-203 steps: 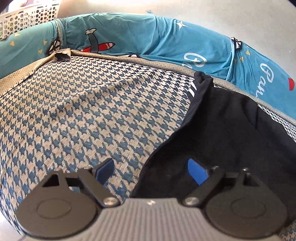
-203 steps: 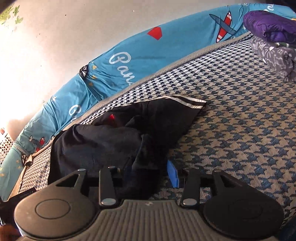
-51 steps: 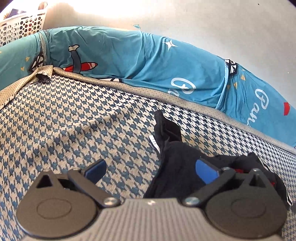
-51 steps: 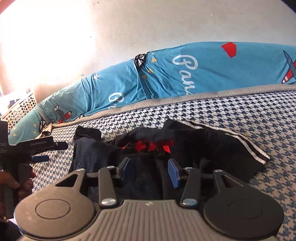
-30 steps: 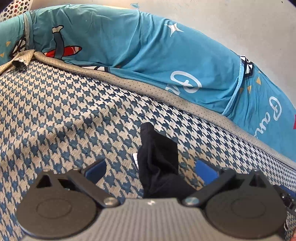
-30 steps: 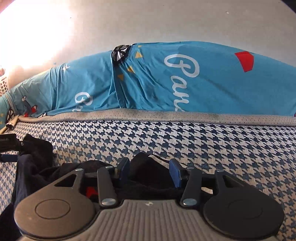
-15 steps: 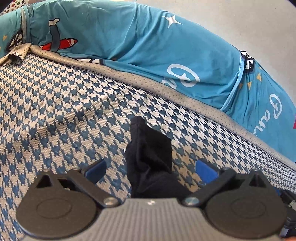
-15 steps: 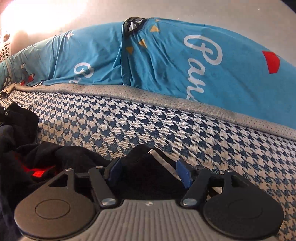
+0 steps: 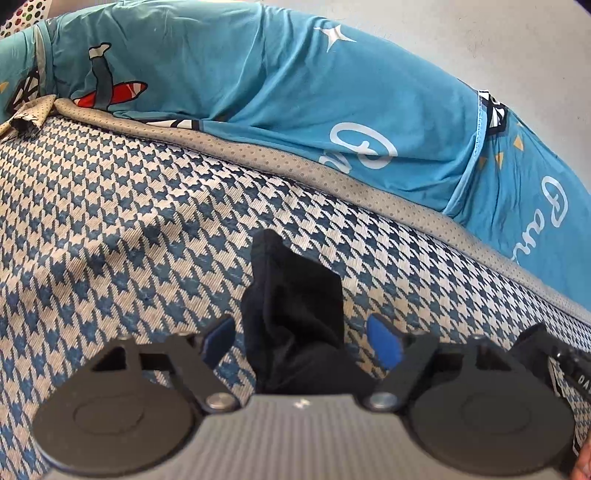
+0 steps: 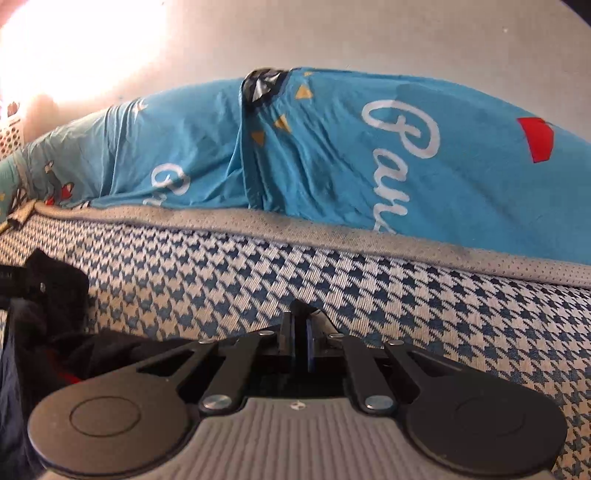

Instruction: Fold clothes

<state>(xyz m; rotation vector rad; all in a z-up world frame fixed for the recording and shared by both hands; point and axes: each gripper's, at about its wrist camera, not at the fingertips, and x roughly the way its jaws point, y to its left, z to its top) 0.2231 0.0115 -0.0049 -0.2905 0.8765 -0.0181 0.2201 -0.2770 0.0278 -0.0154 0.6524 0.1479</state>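
A black garment lies bunched on the blue houndstooth mattress (image 9: 110, 240). One upright corner of the black garment (image 9: 295, 288) stands between the blue pads (image 9: 384, 343) of my left gripper (image 9: 301, 330). Its jaws are closing, with a thin gap still on each side of the cloth. In the right wrist view my right gripper (image 10: 300, 328) is shut on a hem of the same garment, and a small tip with a white stripe (image 10: 310, 310) pokes out past the pads. The rest of the garment (image 10: 92, 347) is heaped at the lower left, with a bit of red showing.
A teal sheet (image 9: 277, 92) printed with planes and white lettering is piled along the wall behind the mattress's grey dotted border (image 9: 258, 155). A white perforated basket (image 9: 22, 18) shows at the far top left. Part of the right gripper's body (image 9: 561, 354) is at the left view's right edge.
The left jaws have narrowed around the black corner. The right jaws have gone from apart around the striped hem to shut on it.
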